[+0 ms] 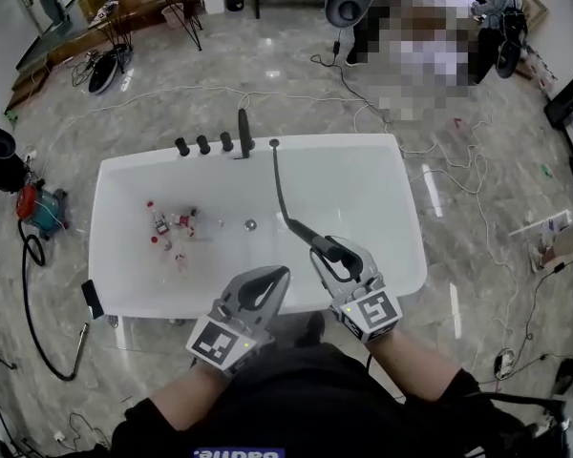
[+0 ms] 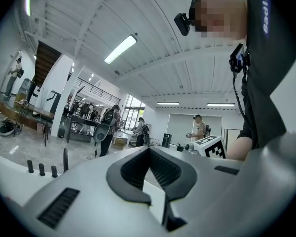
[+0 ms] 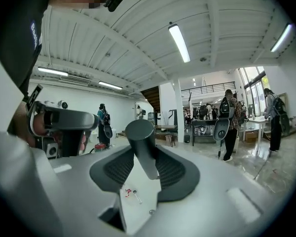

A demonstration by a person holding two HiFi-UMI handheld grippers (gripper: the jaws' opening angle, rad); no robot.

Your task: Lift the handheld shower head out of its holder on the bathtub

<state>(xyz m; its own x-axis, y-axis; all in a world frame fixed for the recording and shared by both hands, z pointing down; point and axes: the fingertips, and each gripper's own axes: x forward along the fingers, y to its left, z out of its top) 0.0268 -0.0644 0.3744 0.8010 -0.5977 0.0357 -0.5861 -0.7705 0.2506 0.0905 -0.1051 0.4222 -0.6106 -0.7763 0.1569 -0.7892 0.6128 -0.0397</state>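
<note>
Item one, bathtub [image 1: 382,198]: white, lying crosswise ahead of both sets of your fingers, with its near rim below them. Item two, shower head [image 1: 310,235]: dark and slender, clamped between the fingers of your right gripper [image 1: 332,256]. Its long axis ran away from those fingers toward the far rim, where its hose [image 1: 278,184] met the deck beside the spout [image 1: 244,132] and three knobs [image 1: 203,145]. It looked already clear of its holder, so the lift seemed largely made. Item three, left gripper [image 1: 282,275]: just left of the right one, fingers closed together on nothing, the farther of the two from the head. Contents of tub: a drain [image 1: 250,224] ahead of your left fingers, and farther left some small red-and-white oddments [image 1: 167,225], too small to identify.
</note>
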